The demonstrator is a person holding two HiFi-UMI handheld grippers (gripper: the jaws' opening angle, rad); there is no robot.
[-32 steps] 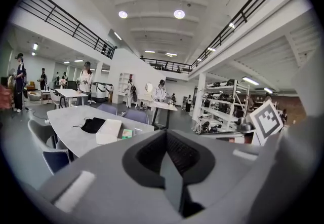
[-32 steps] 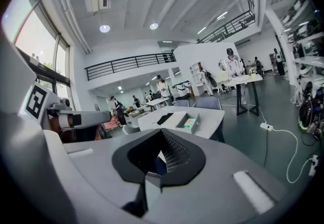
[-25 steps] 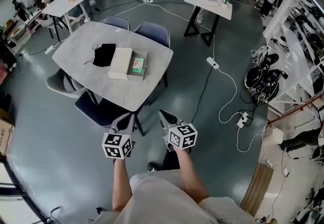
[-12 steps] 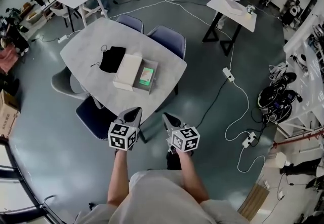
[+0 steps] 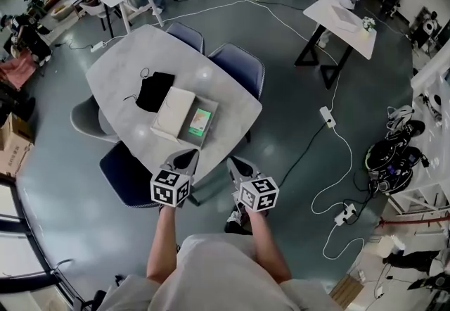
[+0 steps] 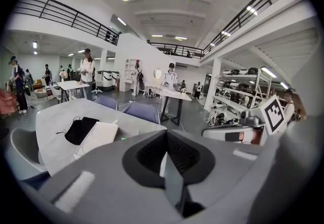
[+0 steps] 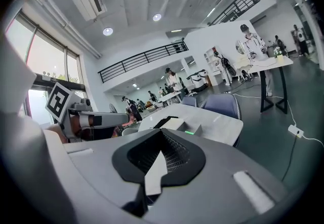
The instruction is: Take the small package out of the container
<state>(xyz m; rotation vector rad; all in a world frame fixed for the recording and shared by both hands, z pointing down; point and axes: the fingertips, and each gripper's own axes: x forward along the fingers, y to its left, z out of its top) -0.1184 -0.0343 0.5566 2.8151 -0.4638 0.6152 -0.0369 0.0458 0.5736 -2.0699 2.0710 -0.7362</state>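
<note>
On the grey table (image 5: 126, 56) stands an open grey container (image 5: 188, 131) with a small green package (image 5: 202, 120) lying inside. A white lid (image 5: 174, 109) rests against its left side, and a black pouch (image 5: 155, 91) lies beyond that. My left gripper (image 5: 184, 158) and right gripper (image 5: 239, 164) hover side by side just short of the table's near edge, both shut and empty. In the left gripper view my left gripper (image 6: 166, 164) points at the white lid (image 6: 98, 137). In the right gripper view my right gripper (image 7: 158, 161) faces the container (image 7: 195, 129).
Blue chairs (image 5: 239, 67) stand at the table's far side, and a dark chair (image 5: 126, 174) is tucked under the near corner by my left gripper. Cables and a power strip (image 5: 328, 117) run across the floor to the right. Other tables with people stand further off.
The table has drawn nearer in the head view. Both grippers have moved forward together to its near edge, still shut and empty.
</note>
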